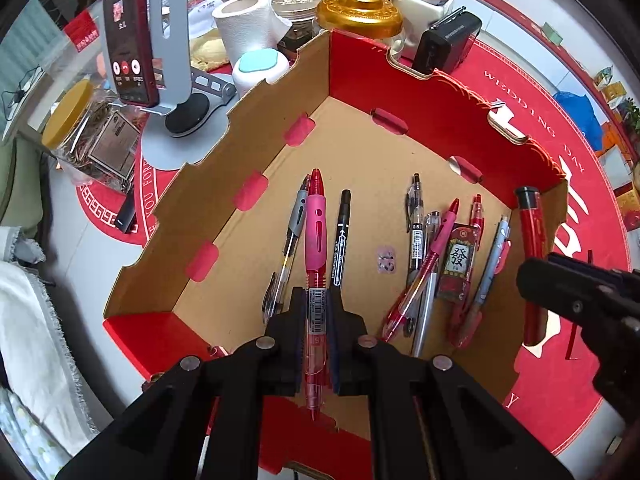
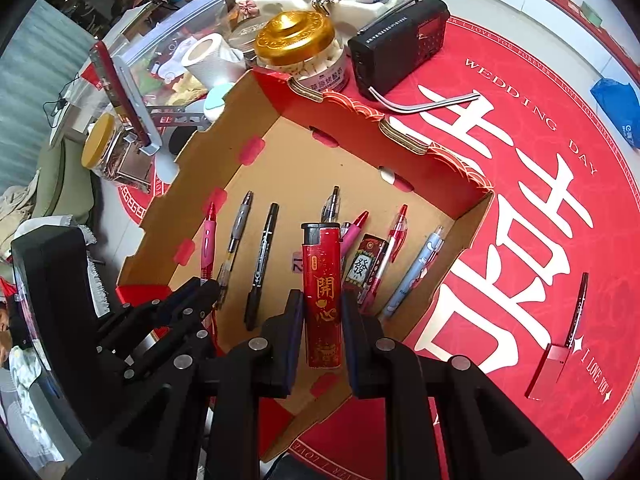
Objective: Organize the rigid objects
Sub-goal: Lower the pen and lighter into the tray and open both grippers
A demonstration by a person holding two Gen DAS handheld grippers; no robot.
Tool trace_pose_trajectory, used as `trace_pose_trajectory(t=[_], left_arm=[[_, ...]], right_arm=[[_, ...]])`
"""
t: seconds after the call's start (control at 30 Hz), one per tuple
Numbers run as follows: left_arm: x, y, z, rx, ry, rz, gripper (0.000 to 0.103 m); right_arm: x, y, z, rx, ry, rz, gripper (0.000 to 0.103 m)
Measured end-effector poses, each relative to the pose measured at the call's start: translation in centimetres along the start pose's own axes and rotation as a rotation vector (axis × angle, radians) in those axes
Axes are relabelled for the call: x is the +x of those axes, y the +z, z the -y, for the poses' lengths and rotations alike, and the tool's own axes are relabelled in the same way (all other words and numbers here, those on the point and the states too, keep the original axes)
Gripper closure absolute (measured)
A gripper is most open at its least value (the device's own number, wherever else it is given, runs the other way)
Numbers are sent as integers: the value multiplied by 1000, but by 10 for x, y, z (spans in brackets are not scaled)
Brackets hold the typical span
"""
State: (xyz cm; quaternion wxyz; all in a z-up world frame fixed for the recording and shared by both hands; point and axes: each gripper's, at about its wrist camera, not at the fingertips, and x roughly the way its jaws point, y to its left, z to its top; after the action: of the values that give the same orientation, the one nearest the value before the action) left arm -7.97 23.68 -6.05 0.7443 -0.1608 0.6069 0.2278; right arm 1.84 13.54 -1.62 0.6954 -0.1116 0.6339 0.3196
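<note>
In the left wrist view my left gripper (image 1: 316, 296) is shut on a pink-and-red pen (image 1: 316, 232), which hangs point-down over the left part of a cardboard tray (image 1: 420, 96) with red outer walls. My right gripper (image 2: 322, 298) is shut on a red lighter (image 2: 322, 264) with gold characters, held upright over the tray's middle. Each gripper shows in the other's view: the right one (image 1: 536, 280) at the tray's right wall, the left one (image 2: 206, 288) at its left wall. Several pens and a second lighter (image 2: 360, 268) lie on the tray floor.
A thin black pen (image 2: 578, 304) and a small red case (image 2: 548, 372) lie on the red mat (image 2: 520, 80) right of the tray. Behind the tray stand a phone on a stand (image 1: 128, 32), a paper roll (image 1: 244, 24), a gold-lidded jar (image 2: 296, 40) and a black radio (image 2: 400, 40).
</note>
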Motion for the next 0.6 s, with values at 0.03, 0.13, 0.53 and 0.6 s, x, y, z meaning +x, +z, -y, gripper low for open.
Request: trace_pose_trajectory(t=[0.03,0.13,0.53,0.6], left_arm=[[1,0,1,3,1,0,93],[4,2,2,11,3,-4,93],[11,11,5,26,10,-10,93],[12,12,5,30,15,-9,93]], right_arm=[[1,0,1,3,-1,-2,83],[5,2,3,10,-3,-10,83],[14,6,8,21,-6,-23,83],[15,7,8,21,-7,-25,83]])
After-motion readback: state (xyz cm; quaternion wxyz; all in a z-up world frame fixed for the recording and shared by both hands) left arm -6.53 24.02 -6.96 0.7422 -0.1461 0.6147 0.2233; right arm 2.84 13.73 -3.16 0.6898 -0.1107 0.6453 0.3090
